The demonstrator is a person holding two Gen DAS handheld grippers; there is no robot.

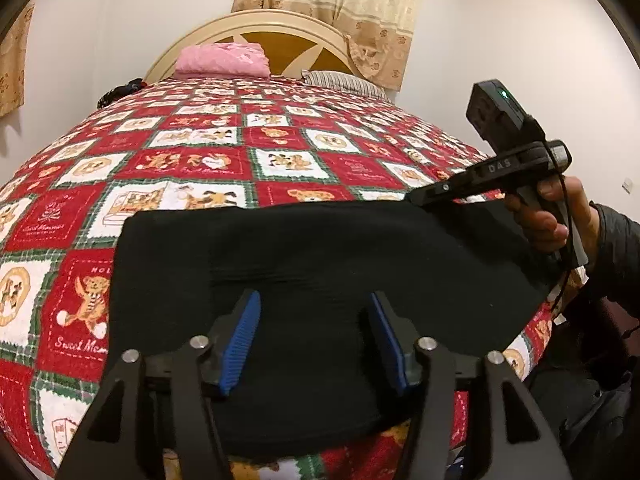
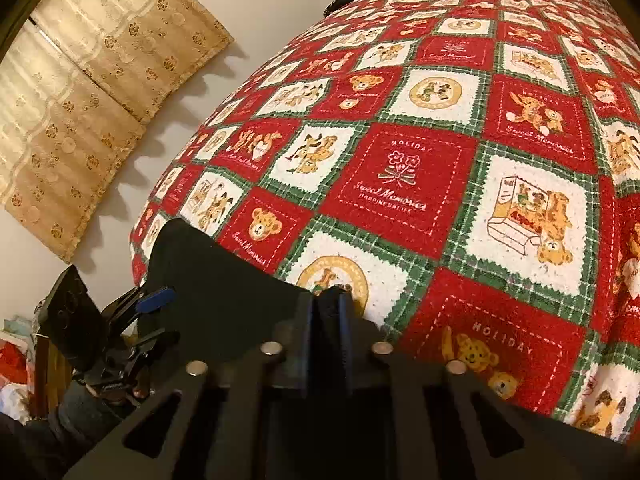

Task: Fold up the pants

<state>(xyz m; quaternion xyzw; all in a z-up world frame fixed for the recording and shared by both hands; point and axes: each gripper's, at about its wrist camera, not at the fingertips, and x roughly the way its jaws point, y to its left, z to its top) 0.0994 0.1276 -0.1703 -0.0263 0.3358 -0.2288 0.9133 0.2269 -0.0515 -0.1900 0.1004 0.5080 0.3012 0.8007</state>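
1. White walls (image 1: 120,20) enclose a bedroom, with beige patterned curtains (image 1: 340,0) hanging behind a cream headboard (image 1: 276,24). Clutter on the floor beside the bed shows in the right wrist view but is too blurred to identify.

2. Bed surface: a red, white and green teddy-bear patchwork bedspread (image 1: 200,160) covers it and looks soft, so it may give under any pressing. A folded pink cloth (image 1: 222,60) and a striped pillow (image 1: 344,80) lie at the head end, well apart from my work.

3. Task item: the black pants (image 1: 300,248) lie at the near edge of the bed as a broad dark panel. I judge them partly folded, though creases are hard to read on black.

4. My right gripper (image 2: 332,300) is clenched on the far right edge of the pants; only thin fabric sits between the blue pads.

5. My left gripper (image 1: 314,332) stands released, its blue pads (image 1: 240,340) spread above the cloth and pinching nothing.

6. Risks, largest first:
 - With one corner held only, lifting could drag the panel askew and undo the layers.
 - Near edge overhangs the bed; a pull toward me may slide the pants off.
 - A thin pinch may slip, or catch the bedspread beneath.
 - If the left closes mid-panel, it would bunch fabric rather than take an edge.
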